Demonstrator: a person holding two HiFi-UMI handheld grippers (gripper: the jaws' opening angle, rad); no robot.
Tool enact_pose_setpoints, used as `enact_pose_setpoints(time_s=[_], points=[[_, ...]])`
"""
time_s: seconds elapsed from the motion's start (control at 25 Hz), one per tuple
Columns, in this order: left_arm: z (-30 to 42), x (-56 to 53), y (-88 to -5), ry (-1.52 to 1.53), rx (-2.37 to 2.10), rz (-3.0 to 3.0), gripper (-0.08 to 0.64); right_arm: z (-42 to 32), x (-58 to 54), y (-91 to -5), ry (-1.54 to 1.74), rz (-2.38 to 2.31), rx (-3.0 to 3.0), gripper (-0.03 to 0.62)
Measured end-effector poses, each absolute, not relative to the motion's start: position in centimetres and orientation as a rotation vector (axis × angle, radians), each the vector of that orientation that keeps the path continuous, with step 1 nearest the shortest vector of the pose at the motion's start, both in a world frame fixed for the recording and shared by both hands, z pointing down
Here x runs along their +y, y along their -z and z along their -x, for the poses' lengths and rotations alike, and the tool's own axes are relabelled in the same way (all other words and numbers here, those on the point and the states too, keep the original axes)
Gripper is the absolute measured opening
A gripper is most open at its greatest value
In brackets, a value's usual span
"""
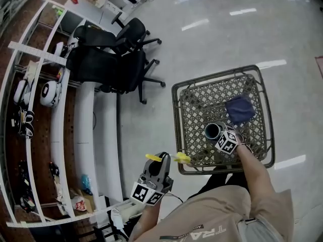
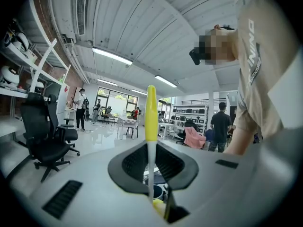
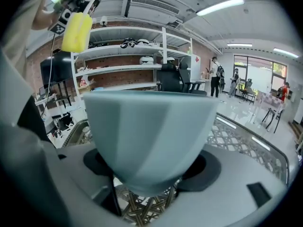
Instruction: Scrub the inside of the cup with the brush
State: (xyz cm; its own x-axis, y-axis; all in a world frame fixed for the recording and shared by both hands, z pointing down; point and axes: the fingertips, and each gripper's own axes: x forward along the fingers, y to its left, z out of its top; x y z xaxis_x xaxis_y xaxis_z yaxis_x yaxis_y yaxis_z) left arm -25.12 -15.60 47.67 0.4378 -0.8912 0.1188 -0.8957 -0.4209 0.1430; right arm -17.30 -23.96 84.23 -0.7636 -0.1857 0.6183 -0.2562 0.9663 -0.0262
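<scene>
A pale grey-blue cup (image 1: pixel 212 131) is held just above the lattice table (image 1: pixel 177 120), mouth facing up and left, with my right gripper (image 1: pixel 220 135) shut on it. In the right gripper view the cup (image 3: pixel 149 131) fills the space between the jaws of my right gripper (image 3: pixel 147 174). My left gripper (image 1: pixel 164 161) is left of the table and shut on a brush (image 1: pixel 169 158) with a yellow handle and yellow head. The head lies near the table's front-left corner, apart from the cup. The brush's handle (image 2: pixel 150 112) stands up between the jaws of my left gripper (image 2: pixel 150 171). The brush head (image 3: pixel 76 32) shows upper left.
A dark blue cloth (image 1: pixel 239 109) lies on the lattice table behind the cup. Black office chairs (image 1: pixel 116 57) stand to the left by a white desk (image 1: pixel 87 120) and shelves (image 1: pixel 35 92) of gear. Several people stand in the far room (image 2: pixel 81 109).
</scene>
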Motion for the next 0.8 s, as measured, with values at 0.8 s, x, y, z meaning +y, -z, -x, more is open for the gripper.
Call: enact_pose_setpoints(time_s=[0.8], points=[[19.5, -22.0, -39.1, 0.241, -1.198, -2.832, 0.043, 12.5, -22.3, -66.8, -0.098, -0.334, -2.463, 0.382]])
